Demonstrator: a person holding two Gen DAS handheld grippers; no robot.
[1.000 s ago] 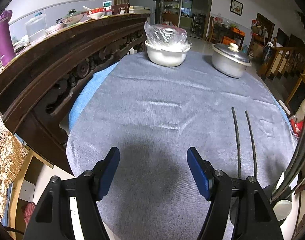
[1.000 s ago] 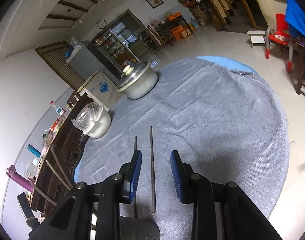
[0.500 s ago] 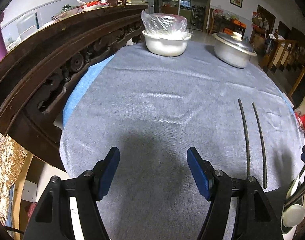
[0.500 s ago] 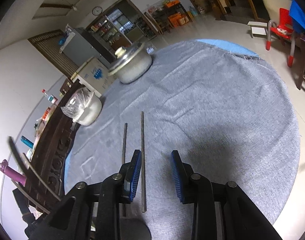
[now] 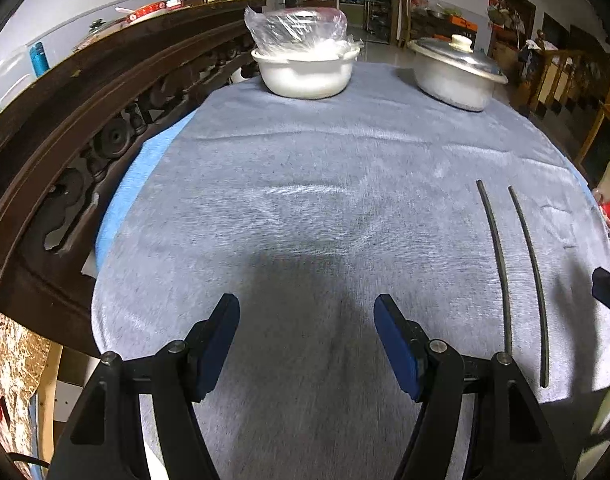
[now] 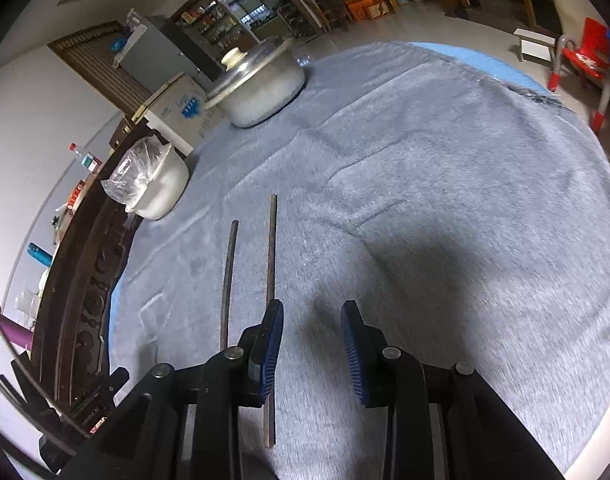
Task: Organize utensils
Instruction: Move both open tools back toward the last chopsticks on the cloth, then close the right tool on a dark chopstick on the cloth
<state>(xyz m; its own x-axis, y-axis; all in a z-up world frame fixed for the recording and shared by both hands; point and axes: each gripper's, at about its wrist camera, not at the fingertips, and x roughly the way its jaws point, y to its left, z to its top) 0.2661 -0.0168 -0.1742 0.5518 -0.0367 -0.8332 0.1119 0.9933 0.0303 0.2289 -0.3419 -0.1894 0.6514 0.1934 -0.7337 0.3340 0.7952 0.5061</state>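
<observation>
Two dark chopsticks lie side by side on the grey cloth, right of my left gripper. That gripper hangs open over bare cloth with nothing between its blue pads. In the right wrist view the same chopsticks point away from me. The right-hand one runs beneath the left finger of my right gripper. Its jaws stand a little apart and nothing is between them. The right gripper's tip shows at the left wrist view's right edge.
A white bowl under plastic wrap and a lidded metal pot stand at the far side of the round table. A carved dark wooden sideboard runs along the left. Several dark sticks poke up at the lower left, close to the lens.
Both grippers have sunk toward the cloth and come closer to the two chopsticks. The sticks and white spoon at the left view's right edge have slid almost out of frame.
</observation>
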